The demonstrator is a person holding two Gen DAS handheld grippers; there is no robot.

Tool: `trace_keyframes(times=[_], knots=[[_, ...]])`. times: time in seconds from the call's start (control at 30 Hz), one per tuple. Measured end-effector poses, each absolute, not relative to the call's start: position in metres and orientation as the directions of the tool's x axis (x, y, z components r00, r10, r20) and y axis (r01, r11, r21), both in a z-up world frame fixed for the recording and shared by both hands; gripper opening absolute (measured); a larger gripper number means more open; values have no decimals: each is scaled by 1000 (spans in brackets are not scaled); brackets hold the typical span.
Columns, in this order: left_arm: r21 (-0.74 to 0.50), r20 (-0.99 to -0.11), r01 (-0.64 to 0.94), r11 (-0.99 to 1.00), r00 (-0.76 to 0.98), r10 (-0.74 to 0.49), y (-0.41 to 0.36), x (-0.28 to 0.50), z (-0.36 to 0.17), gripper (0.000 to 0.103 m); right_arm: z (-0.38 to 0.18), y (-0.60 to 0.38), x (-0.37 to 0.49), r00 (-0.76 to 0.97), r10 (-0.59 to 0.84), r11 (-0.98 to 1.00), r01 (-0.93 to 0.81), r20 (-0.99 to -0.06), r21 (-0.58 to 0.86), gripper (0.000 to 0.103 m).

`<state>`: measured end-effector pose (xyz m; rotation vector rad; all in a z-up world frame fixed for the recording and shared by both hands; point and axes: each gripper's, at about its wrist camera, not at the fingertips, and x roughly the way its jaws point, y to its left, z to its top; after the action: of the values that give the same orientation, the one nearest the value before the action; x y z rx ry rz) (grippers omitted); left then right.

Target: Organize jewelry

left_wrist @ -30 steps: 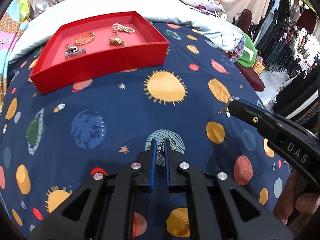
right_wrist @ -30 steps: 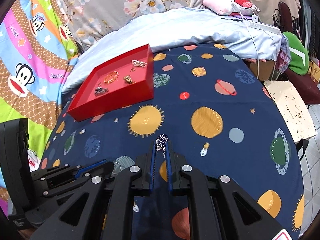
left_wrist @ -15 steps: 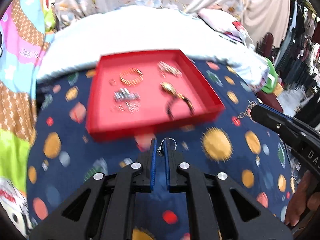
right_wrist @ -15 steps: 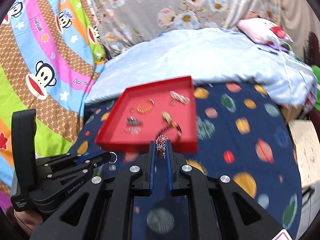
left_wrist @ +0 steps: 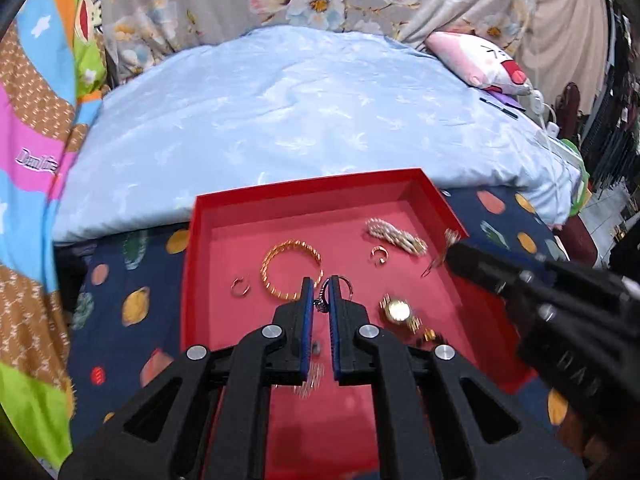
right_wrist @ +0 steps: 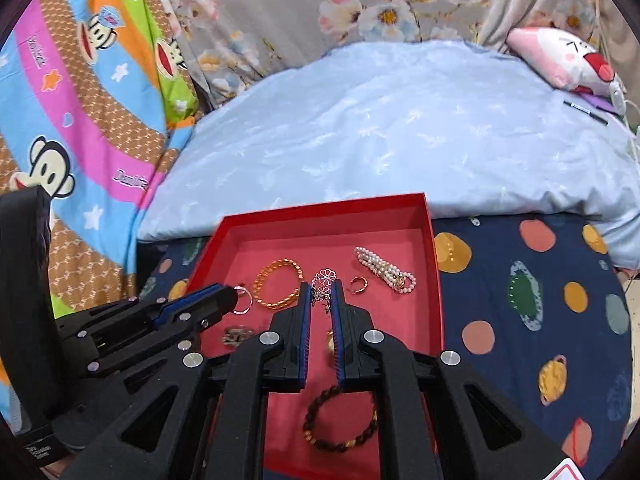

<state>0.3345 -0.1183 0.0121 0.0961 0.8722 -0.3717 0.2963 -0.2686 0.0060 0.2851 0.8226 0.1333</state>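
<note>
A red tray (left_wrist: 192, 264) (right_wrist: 436, 280) lies on the planet-print bedspread and holds a gold bangle (left_wrist: 291, 269) (right_wrist: 278, 282), a pearl bracelet (left_wrist: 394, 237) (right_wrist: 384, 270), small rings, a gold watch (left_wrist: 398, 312) and a dark twisted bracelet (right_wrist: 340, 420). My left gripper (left_wrist: 321, 298) (right_wrist: 236, 294) is shut on a silver ring (left_wrist: 340, 286) above the tray. My right gripper (right_wrist: 321, 298) (left_wrist: 448, 250) is shut on a silver flower-chain piece (right_wrist: 325, 282) above the tray.
A light blue duvet (left_wrist: 312, 112) lies behind the tray, with a pink plush pillow (right_wrist: 568, 58) at the far right. A colourful monkey-print sheet (right_wrist: 80, 120) hangs at the left. The dark blue bedspread (right_wrist: 540, 300) extends to the right of the tray.
Both grippers have moved forward from the bare bedspread to above the red tray, each still holding its piece. The tray now fills the lower middle of both views.
</note>
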Motion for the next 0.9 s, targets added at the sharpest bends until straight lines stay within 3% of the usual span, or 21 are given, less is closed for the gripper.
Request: trace_keyframes(times=[0.23, 0.3, 0.33, 0.37, 0.5, 0.6, 0.7, 0.9], knots=[[-71, -802, 333, 940, 541, -253, -131, 360, -19, 9, -31, -276, 316, 631, 192, 962, 31, -752, 271, 12], [-71, -810, 299, 951, 539, -230, -129, 362, -23, 29, -33, -278, 314, 634, 173, 966, 41, -753, 257, 16], [-74, -813, 279, 958, 540, -220, -126, 363, -24, 47, -32, -280, 311, 644, 155, 969, 49, -749, 243, 21], [-76, -809, 249, 966, 551, -205, -122, 362, -22, 56, -29, -281, 307, 654, 134, 972, 59, -744, 227, 23], [-68, -780, 199, 978, 600, -177, -101, 352, -4, 56, -6, -288, 283, 701, 67, 980, 89, -710, 180, 26], [-53, -753, 177, 983, 640, -155, -84, 335, 13, 57, 8, -291, 262, 718, 35, 982, 106, -695, 159, 35], [-13, -738, 166, 986, 664, -122, -71, 314, 22, 62, 18, -286, 238, 724, -1, 985, 120, -689, 125, 37], [-16, -740, 152, 988, 663, -114, -52, 272, 22, 63, 16, -271, 201, 719, 16, 984, 113, -695, 139, 43]])
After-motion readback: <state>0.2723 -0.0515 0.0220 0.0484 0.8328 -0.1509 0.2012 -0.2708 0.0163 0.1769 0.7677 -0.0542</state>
